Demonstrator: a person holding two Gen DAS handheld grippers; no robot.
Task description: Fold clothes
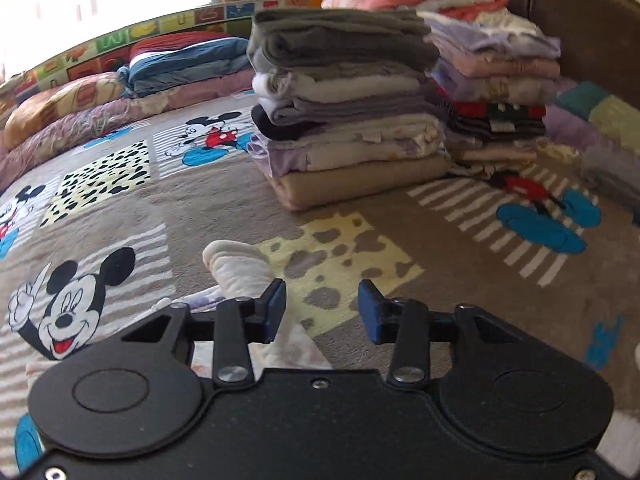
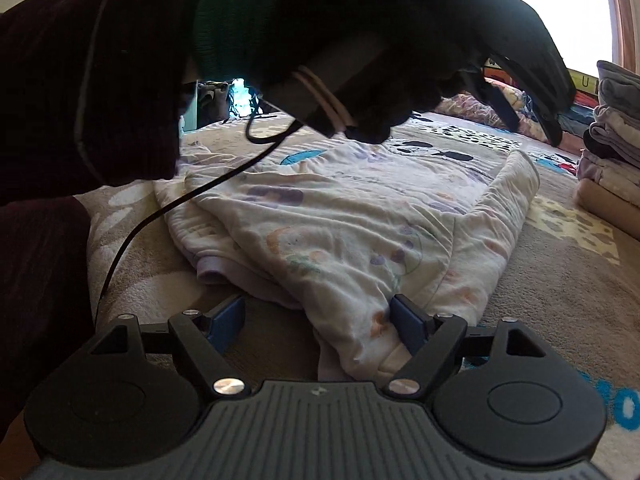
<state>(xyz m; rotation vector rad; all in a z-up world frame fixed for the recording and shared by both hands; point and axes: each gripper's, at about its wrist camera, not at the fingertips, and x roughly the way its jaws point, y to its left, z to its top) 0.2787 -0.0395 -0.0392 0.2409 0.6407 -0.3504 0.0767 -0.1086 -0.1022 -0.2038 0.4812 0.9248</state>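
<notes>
Left view alone showed two stacks [image 1: 344, 108] of folded clothes; right view alone showed the whole shirt [image 2: 344, 216] spread flat on the blanket [image 2: 560, 288]. My left claw [image 1: 322, 308] stood partly open, nothing between its pads, the shirt's rolled sleeve [image 1: 240, 268] just beside its left finger. My right claw [image 2: 320, 320] stood wide, the shirt's near corner against its right pad, not pinched. Bed under a cartoon-mouse blanket; bright window behind. My gloved left hand [image 2: 360, 40] and its cable [image 2: 168, 208] blocked the right view's upper half.
</notes>
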